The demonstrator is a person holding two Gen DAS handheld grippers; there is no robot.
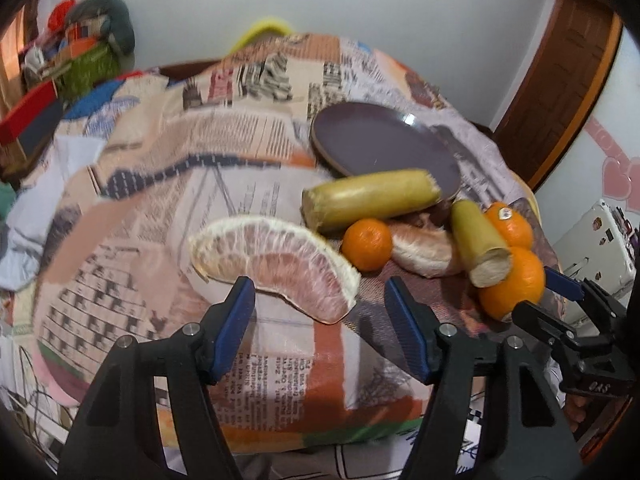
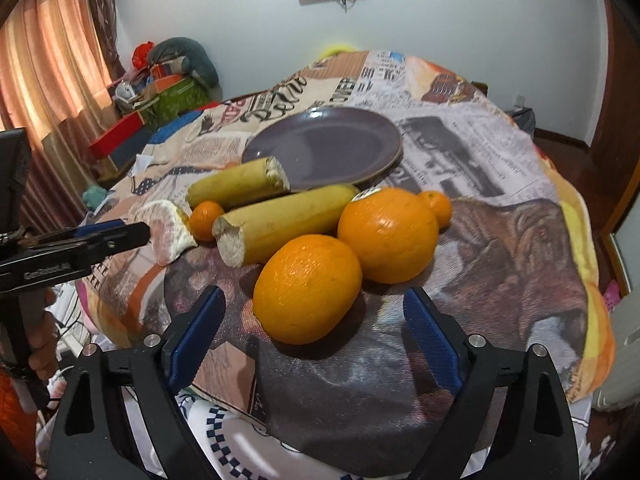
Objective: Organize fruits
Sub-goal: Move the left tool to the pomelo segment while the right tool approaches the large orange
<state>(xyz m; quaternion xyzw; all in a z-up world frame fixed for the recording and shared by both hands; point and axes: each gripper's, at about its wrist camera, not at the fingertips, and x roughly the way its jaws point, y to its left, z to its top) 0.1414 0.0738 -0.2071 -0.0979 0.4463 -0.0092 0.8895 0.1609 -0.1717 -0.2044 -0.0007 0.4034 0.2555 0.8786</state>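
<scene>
A purple plate (image 1: 376, 142) (image 2: 324, 148) lies empty on the newspaper-print cloth. In front of it lie two banana pieces (image 1: 372, 198) (image 2: 280, 222), two large oranges (image 2: 306, 294) (image 2: 388, 234), two small mandarins (image 1: 367, 244) (image 2: 436, 205) and two peeled pomelo segments (image 1: 276, 264) (image 1: 422, 250). My left gripper (image 1: 320, 320) is open, its jaws just before the near pomelo segment. My right gripper (image 2: 314, 344) is open, its jaws on either side of the near orange, not touching. The right gripper also shows in the left wrist view (image 1: 548, 292).
The cloth covers a round table (image 2: 520, 160). A cluttered pile of boxes and bags (image 2: 160, 80) stands at the far left by a curtain. A wooden door (image 1: 560, 88) is at the right. A white device (image 1: 596, 240) sits beyond the table's right edge.
</scene>
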